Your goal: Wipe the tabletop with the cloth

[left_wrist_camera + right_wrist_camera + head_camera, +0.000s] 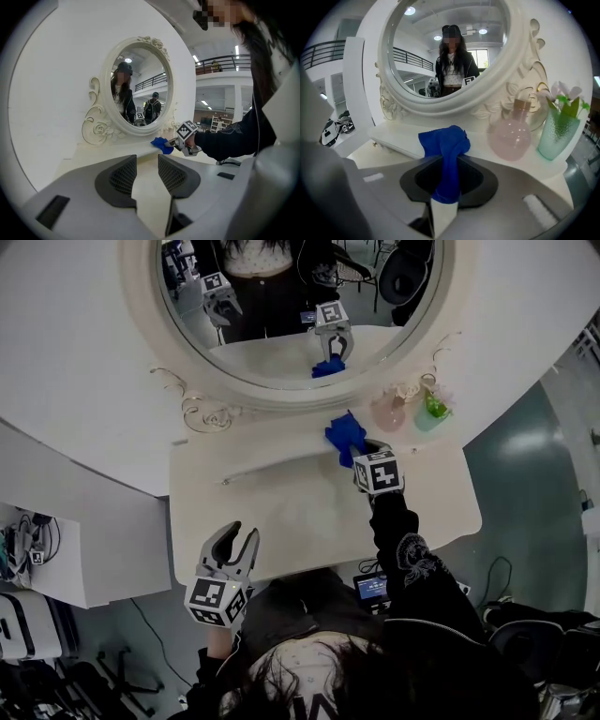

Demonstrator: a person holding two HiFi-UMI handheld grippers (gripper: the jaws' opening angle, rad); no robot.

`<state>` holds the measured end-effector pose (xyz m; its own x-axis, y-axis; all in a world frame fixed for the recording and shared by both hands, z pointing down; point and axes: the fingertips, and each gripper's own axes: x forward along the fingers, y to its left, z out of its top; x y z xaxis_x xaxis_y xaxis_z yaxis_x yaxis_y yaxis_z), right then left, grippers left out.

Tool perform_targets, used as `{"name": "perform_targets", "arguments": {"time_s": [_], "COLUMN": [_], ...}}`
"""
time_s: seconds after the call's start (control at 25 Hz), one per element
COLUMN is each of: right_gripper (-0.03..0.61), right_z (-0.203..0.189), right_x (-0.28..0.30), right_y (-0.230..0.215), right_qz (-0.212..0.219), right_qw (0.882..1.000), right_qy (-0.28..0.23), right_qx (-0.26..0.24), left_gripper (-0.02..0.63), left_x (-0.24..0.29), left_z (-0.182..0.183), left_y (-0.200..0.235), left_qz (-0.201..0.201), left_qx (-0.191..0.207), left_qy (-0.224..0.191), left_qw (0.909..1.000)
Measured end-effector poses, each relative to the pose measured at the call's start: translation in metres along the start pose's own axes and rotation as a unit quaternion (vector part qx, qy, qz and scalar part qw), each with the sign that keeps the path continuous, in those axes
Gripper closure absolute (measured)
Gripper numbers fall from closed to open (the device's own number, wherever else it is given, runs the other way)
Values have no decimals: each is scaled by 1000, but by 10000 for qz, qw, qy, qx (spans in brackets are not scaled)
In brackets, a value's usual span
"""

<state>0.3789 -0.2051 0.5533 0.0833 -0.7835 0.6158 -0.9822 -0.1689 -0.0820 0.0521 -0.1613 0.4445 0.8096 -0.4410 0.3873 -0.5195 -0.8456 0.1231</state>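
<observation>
You stand at a white dressing table under a round mirror, cloth ready at the rear.
Your right gripper clamps the bunched, deep-blue cloth by the rear ledge, near the pink vase, likely to wipe. Your left gripper hovers at the front edge, jaws apart, empty, clear of the work.

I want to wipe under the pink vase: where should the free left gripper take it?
Likely the narrow neck of the pink vase, above its round belly, which would probably slip. Come from the front or left: the green vase stands close at its right and the mirror frame behind.
</observation>
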Motion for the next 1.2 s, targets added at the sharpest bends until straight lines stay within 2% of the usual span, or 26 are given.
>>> {"name": "perform_targets", "arguments": {"time_s": [0.32,0.56,0.8,1.0,1.2], "right_gripper": [491,491,491,491,491], "right_z": [-10,-3,11,12,8], "right_x": [-16,-26,-37,-36,-25], "right_y": [-44,-35,53,165,280], "right_qz": [-188,-253,257,991,1683], "right_qw": [9993,9993,9991,9942,9839], "right_qy": [-118,-169,-314,-364,-215], "right_qx": [285,208,-113,-194,-569], "left_gripper": [471,471,471,471,471], "left_x": [5,-3,-30,-62,-96], "left_z": [-2,5,-1,-9,-27], "left_y": [-12,-1,27,64,105], "left_qz": [62,45,150,267,483], "left_qx": [13,24,-56,-185,-403], "left_qy": [52,-52,-126,-246,-301], "left_qw": [10000,10000,9998,9992,9976]}}
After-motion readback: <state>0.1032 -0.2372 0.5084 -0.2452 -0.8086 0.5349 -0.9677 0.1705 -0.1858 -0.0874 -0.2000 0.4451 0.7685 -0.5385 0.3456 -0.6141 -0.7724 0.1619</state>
